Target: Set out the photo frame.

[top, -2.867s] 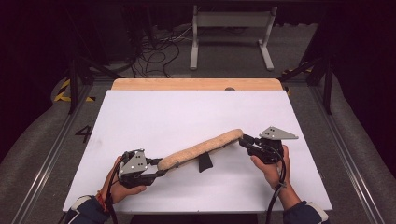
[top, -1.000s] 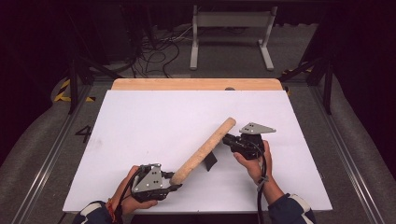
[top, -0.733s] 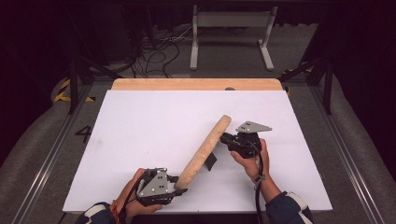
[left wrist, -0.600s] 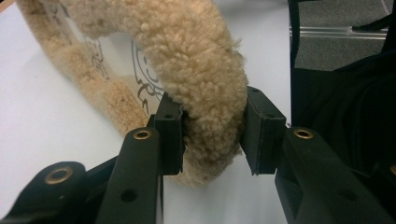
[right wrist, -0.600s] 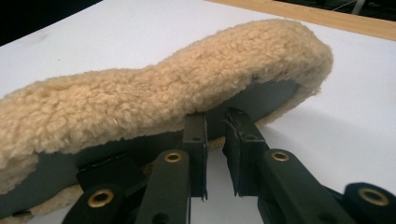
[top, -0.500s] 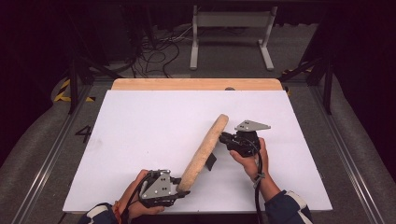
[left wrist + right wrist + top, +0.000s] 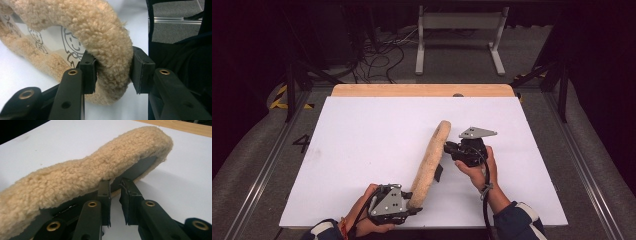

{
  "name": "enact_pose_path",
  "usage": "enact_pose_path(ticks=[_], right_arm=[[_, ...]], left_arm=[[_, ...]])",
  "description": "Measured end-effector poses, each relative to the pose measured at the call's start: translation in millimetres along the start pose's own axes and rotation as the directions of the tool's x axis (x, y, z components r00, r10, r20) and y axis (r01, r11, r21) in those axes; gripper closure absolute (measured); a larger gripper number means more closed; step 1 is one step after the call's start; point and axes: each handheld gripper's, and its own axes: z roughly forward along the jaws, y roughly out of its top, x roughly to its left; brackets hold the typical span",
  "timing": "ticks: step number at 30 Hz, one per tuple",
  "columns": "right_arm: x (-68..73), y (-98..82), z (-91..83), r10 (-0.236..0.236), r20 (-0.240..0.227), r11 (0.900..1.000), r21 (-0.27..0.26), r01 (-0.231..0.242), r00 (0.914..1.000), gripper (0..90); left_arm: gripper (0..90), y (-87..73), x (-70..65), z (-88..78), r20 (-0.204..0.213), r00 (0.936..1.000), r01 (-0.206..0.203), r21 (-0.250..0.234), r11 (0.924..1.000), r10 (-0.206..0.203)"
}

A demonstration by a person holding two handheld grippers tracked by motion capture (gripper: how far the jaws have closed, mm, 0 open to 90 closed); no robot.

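Note:
A long tan fleece-covered piece [image 7: 432, 160] runs from the table's front edge toward its middle. Its inner side is pale with printed cartoon figures [image 7: 72, 42], and a grey underside [image 7: 135, 170] shows below the fleece. My left gripper [image 7: 414, 202] is at the near end, with both pads against the fleece roll [image 7: 100, 32]; its jaws have just been opening a little with the fleece still between them. My right gripper [image 7: 449, 150] is beside the far part of the piece. Its jaws stand close together on the piece's thin lower edge [image 7: 115, 193].
The white tabletop [image 7: 362, 150] has a wooden strip [image 7: 422, 90] along its far edge. Metal rails [image 7: 267, 165] run along both sides. Beyond the table, cables [image 7: 382, 50] and a grey stand [image 7: 459, 30] lie on the floor.
The fleece piece has swung from lying across the table to pointing nearly away from me. My left hand moved right along the front edge; my right hand shifted slightly left.

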Motion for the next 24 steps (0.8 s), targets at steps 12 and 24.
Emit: enact_pose_path(ticks=[12,24], right_arm=[[5.2,4.3,0.1,0.025,-0.007,0.999,0.038,-0.025,0.9997,77.1],[4.3,2.4,-19.1,0.147,-0.06,0.988,-0.035,-0.149,0.9873,55.6]], left_arm=[[56.0,4.1,-1.0,8.4,0.001,0.9998,0.019,-0.018,0.9997,-0.019],[55.0,2.5,-1.5,9.5,-0.001,0.9997,0.026,-0.033,0.9991,-0.026]])
